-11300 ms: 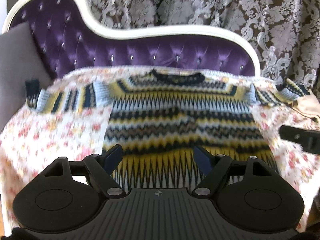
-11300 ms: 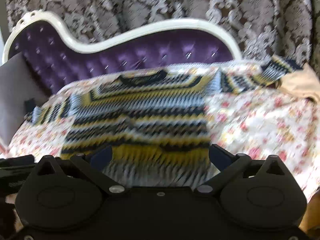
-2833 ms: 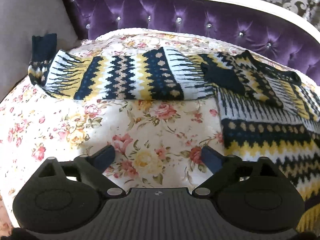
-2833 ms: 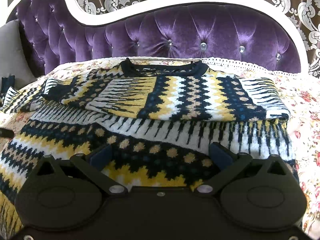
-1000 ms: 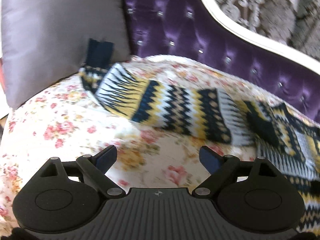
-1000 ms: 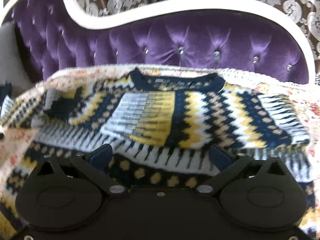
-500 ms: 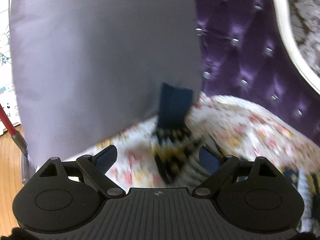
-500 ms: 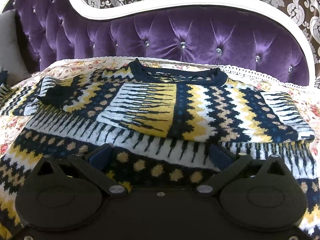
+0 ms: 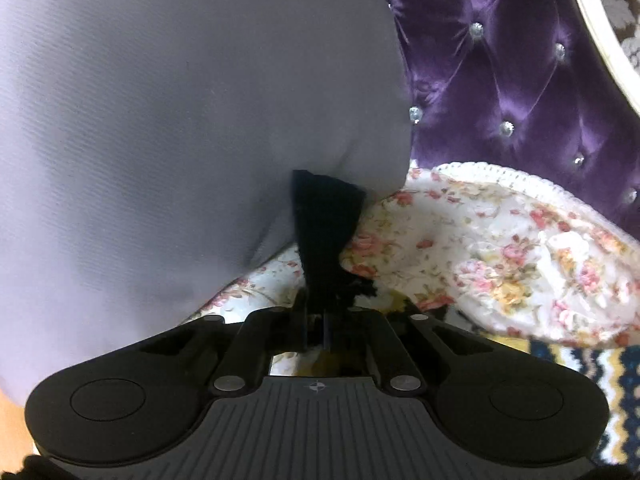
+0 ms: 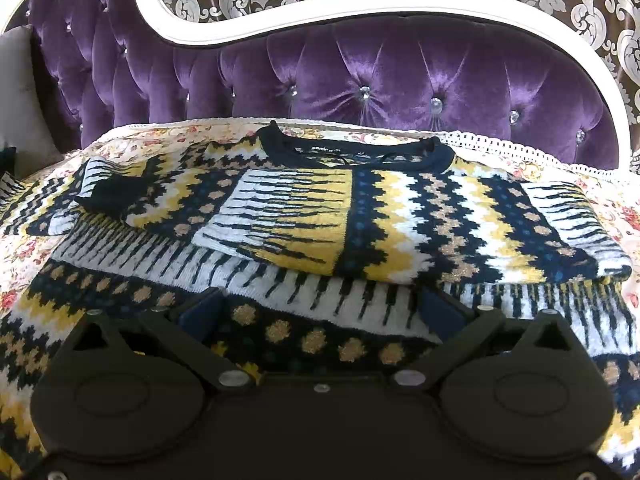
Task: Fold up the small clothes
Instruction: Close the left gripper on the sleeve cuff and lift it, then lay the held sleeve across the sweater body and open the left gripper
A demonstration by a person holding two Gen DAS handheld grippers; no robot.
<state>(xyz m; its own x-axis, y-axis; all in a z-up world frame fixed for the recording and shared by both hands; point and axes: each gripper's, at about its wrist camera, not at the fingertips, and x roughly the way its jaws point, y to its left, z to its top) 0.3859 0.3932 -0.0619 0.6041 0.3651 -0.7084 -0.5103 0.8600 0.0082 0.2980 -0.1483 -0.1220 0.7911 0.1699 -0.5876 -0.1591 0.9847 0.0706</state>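
Observation:
A knitted sweater (image 10: 400, 288) in navy, yellow and white zigzags lies flat on the floral cover, collar toward the sofa back. One sleeve (image 10: 420, 224) is folded across its chest. The other sleeve stretches out to the left, and its dark navy cuff (image 9: 324, 224) rests against a grey cushion. My left gripper (image 9: 320, 312) is at that cuff, jaws closing tight with the dark knit pinched between the pads. My right gripper (image 10: 320, 312) hovers open low over the sweater's body, nothing between its fingers.
The big grey cushion (image 9: 180, 120) fills the left end of the seat right behind the cuff. The tufted purple backrest (image 10: 360, 68) with its white frame runs along the far side. A floral cover (image 9: 500, 248) with a lace edge lies over the seat.
My left gripper travelled left along the outstretched sleeve to the cuff by the cushion, and its jaws went from wide open to shut on the cuff. The right gripper stayed put.

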